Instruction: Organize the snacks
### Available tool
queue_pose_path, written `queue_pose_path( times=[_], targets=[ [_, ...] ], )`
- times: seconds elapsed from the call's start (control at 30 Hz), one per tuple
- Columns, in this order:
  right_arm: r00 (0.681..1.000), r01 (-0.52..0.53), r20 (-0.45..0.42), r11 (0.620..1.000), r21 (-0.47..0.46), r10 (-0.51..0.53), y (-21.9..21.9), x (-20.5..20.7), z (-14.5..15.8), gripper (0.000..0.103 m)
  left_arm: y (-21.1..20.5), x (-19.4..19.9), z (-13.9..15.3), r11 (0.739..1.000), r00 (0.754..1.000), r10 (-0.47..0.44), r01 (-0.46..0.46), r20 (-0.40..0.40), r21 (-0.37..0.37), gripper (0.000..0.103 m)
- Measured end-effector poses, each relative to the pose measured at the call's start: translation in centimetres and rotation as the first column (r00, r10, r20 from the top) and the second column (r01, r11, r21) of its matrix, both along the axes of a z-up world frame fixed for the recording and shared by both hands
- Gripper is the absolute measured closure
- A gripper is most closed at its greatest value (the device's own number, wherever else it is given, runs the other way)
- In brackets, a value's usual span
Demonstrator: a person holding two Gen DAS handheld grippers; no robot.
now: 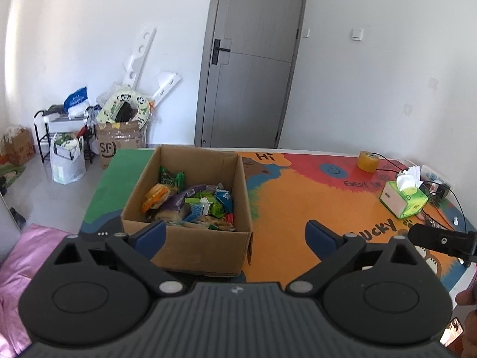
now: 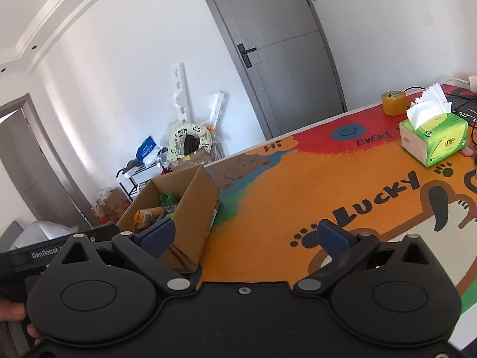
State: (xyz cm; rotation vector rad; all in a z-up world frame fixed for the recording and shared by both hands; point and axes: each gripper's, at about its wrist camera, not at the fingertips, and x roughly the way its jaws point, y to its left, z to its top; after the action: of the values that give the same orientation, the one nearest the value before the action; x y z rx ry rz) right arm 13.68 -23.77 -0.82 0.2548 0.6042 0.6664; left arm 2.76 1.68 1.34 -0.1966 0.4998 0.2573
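Left gripper [image 1: 235, 234]: blue-padded fingers spread wide, nothing between them, held just short of the near wall of the cardboard box [image 1: 205, 247]. Right gripper [image 2: 246, 235]: fingers likewise spread and empty, over the orange part of the table mat [image 2: 298, 191], with the box at its left. The other gripper's body at the left edge of the right wrist view reads "GenRobot".

The box stands open on the left part of the mat; the snacks [image 1: 190, 205] lie piled inside in mixed wrappers, their print too small to read.

Mat writing: "LUCKY", "EVERY", "Hi".

Far right: a green tissue box [image 2: 432, 140], then a roll of tape [image 2: 394, 102].

On the floor beyond, a carton marked "SF" [image 1: 117, 146]; behind it, a grey door [image 1: 253, 59].
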Motion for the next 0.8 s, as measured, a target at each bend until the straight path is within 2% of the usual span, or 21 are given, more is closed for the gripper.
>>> queue_pose_path(
  times=[0.33, 0.8],
  targets=[
    [0.999, -0.030, 0.018, 0.999, -0.045, 0.031, -0.5, -2.3, 1.3, 0.000, -0.4, -1.5, 0.6, 0.999, 1.000, -0.026, 0.027, -0.014, 0.022, 0.001],
    [0.999, 0.042, 0.035, 0.995, -0.087, -0.039, -1.8, -3.8, 2.3, 0.000, -0.2, -2.5, 0.5, 0.999, 0.999, -0.048, 0.048, -0.022, 0.011, 0.001]
  ],
)
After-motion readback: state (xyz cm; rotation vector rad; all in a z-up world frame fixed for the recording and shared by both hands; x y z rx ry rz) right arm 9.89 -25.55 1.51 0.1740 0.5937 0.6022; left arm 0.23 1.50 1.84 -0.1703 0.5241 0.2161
